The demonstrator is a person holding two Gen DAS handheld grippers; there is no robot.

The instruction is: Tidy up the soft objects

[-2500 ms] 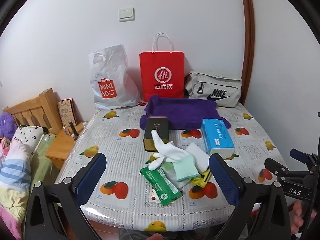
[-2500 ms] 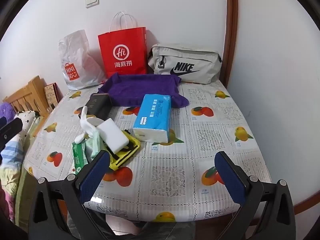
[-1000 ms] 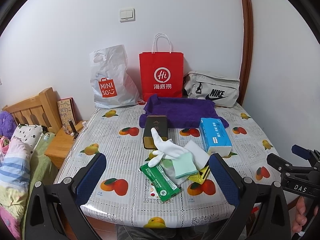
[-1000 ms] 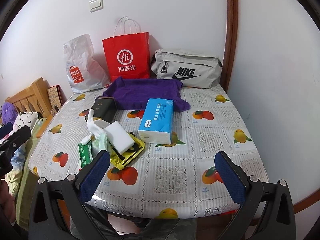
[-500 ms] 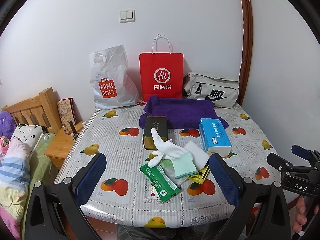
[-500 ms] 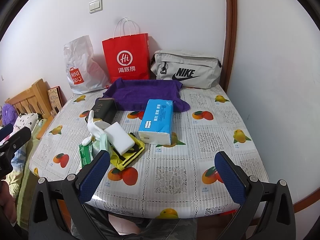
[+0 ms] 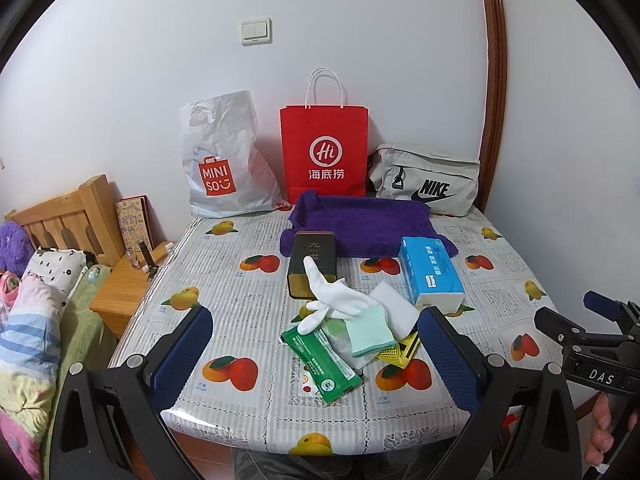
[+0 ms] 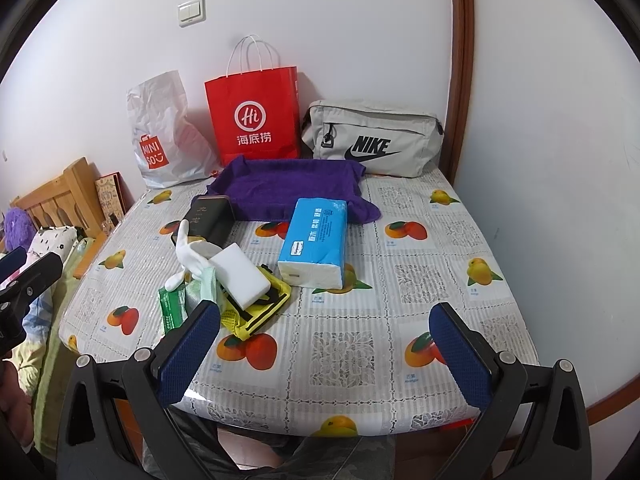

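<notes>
Three bags (image 7: pixel 324 148) line the fruit-print table's (image 7: pixel 240 308) back wall.

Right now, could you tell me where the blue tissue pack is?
The blue tissue pack lies mid-table in the right wrist view, just before the purple towel, right of the white sponge.

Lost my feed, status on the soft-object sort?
Left tool and right tool open, empty, short of table. White glove, sponge piled, untouched. Purple towel tray empty. Nothing blocking.
</notes>
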